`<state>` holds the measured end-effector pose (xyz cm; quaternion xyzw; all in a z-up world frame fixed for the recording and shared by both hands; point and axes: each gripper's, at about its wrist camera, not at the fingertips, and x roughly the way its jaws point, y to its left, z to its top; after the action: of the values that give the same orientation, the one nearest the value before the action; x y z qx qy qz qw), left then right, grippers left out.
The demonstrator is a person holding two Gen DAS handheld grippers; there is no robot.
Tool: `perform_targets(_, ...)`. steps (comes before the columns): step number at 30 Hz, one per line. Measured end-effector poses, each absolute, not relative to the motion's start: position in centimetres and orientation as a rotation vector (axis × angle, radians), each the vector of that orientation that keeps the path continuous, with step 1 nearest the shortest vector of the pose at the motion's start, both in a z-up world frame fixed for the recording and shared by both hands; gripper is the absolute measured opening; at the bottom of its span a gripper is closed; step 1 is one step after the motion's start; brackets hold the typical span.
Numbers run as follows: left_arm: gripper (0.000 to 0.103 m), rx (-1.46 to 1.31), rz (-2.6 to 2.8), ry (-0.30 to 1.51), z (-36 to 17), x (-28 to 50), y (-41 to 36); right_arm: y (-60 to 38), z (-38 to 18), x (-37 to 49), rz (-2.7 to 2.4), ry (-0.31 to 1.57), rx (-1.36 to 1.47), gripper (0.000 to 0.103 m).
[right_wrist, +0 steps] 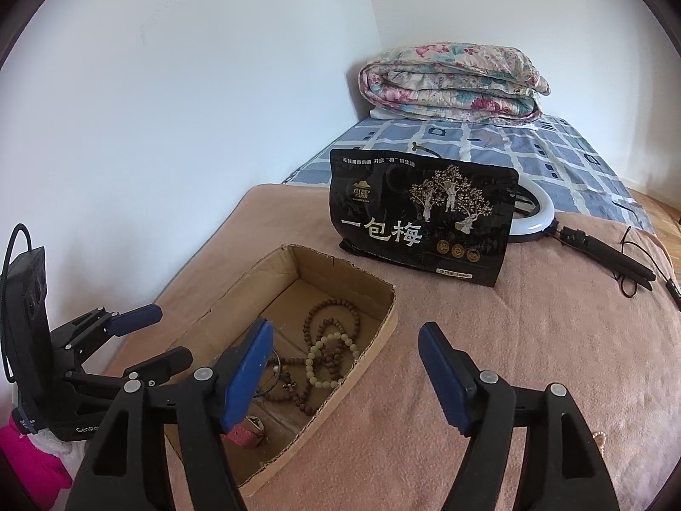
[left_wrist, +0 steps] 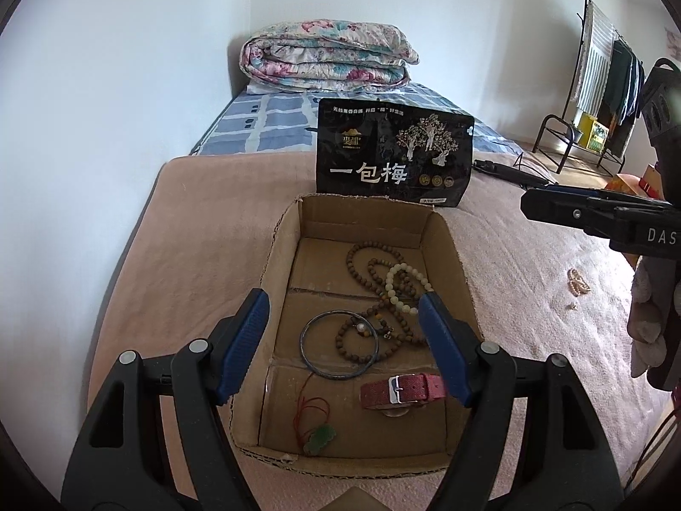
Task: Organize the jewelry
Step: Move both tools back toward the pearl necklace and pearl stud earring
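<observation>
Sorting nears completion: bead strands (left_wrist: pixel 383 294), bangle (left_wrist: pixel 339 345) and watch (left_wrist: pixel 398 389) lie in the cardboard box (left_wrist: pixel 281 255), one small bracelet (left_wrist: pixel 578 282) remains on the bed (left_wrist: pixel 532 298) at right, both grippers' (left_wrist: pixel 342 345) (right_wrist: pixel 344 379) fingers open, empty.

The left wrist view is taken from just behind the left gripper (left_wrist: pixel 342 343), angled downward, with the open brown cardboard box (left_wrist: pixel 283 255) seen close, directly beneath and ahead of its blue-padded fingers (left_wrist: pixel 242 340). The right wrist view is taken from behind the right gripper (right_wrist: pixel 344 377), angled downward likewise, the box (right_wrist: pixel 374 323) being seen to its left. Shared by both views are the box, the black printed snack bag (left_wrist: pixel 393 157) (right_wrist: pixel 423 217) ahead, and the folded floral quilt (left_wrist: pixel 327 55) (right_wrist: pixel 453 83) beyond.
</observation>
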<state>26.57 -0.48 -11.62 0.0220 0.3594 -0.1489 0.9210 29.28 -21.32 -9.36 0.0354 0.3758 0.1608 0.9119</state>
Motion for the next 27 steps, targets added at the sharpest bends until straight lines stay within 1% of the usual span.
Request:
perform_targets(2, 0.075, 0.051, -0.302, 0.722, -10.9, 25.8, -0.7, -21.7, -8.9, 28.7, 0.326, 0.764, 0.072, 0.081)
perform_targets(5, 0.075, 0.057, -0.302, 0.698, -9.8, 24.5, -1.2, -22.3, -8.3, 27.7, 0.318, 0.752, 0.065, 0.082)
perform_targets(8, 0.075, 0.059, -0.307, 0.677, -8.6, 23.3, -1.7, -22.9, -7.7, 26.6, 0.307, 0.741, 0.05, 0.09)
perform_targets(17, 0.075, 0.09, -0.335, 0.625, -6.2, 19.9, -4.4, -26.0, -6.4, 23.8, 0.255, 0.72, 0.022, 0.093)
perform_targets(18, 0.075, 0.09, -0.341, 0.621, -5.9, 19.6, -4.8, -26.4, -6.4, 23.5, 0.246, 0.72, 0.02, 0.1)
perform_targets(19, 0.075, 0.09, -0.348, 0.618, -5.8, 19.4, -5.2, -26.9, -6.3, 23.2, 0.234, 0.719, 0.019, 0.103)
perform_targets(27, 0.075, 0.1, -0.414, 0.608, -5.5, 18.4, -8.9, -32.4, -6.3, 20.8, 0.15, 0.701, 0.052, 0.103)
